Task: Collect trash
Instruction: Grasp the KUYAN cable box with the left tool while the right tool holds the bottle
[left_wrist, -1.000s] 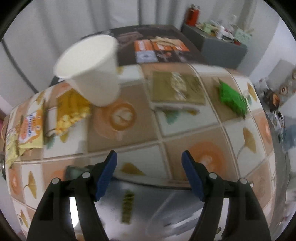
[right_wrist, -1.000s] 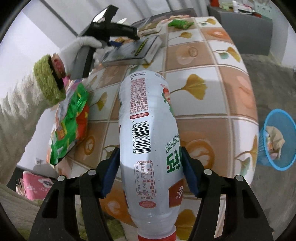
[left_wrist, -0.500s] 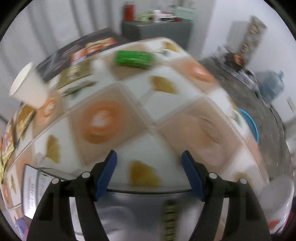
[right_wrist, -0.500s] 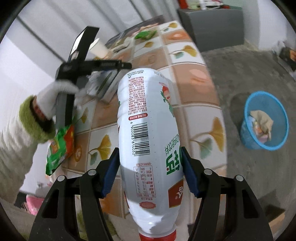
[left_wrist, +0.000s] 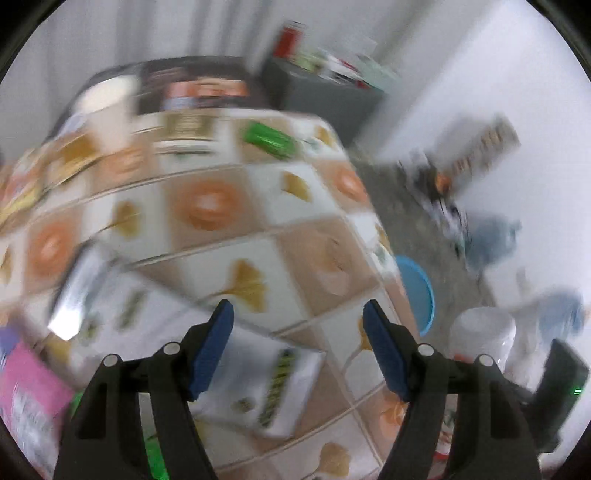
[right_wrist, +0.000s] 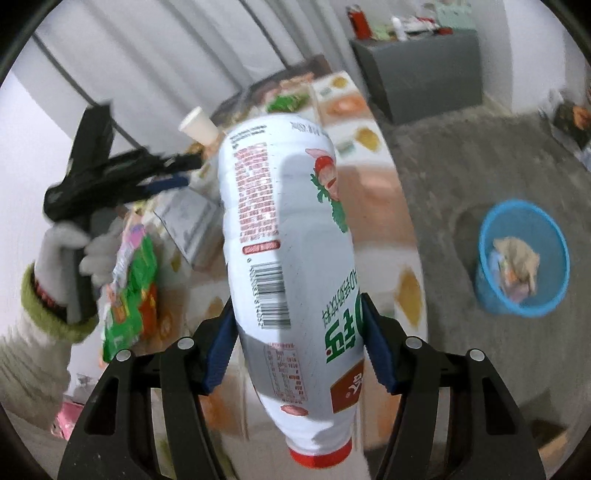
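My right gripper (right_wrist: 297, 352) is shut on a white plastic bottle (right_wrist: 291, 258) with a red cap, held cap toward the camera past the table's edge. The blue trash basket (right_wrist: 522, 258) stands on the grey floor to the right, with crumpled paper inside; it also shows in the left wrist view (left_wrist: 417, 291). My left gripper (left_wrist: 297, 350) is open and empty above the tiled table (left_wrist: 229, 206), over a white box (left_wrist: 266, 384). The bottle's base (left_wrist: 480, 332) shows at the lower right of the left wrist view. The left gripper (right_wrist: 122, 177) also shows in the right wrist view.
On the table lie a white paper cup (left_wrist: 107, 107), a green wrapper (left_wrist: 269, 140), a green snack bag (right_wrist: 131, 284), a pink packet (left_wrist: 26, 391) and a flat box (left_wrist: 186, 131). A grey cabinet (right_wrist: 417, 70) stands against the far wall.
My right gripper has carried the bottle further off the table toward the floor side; the basket looks nearer. The left gripper has swung back over the table and the white box.
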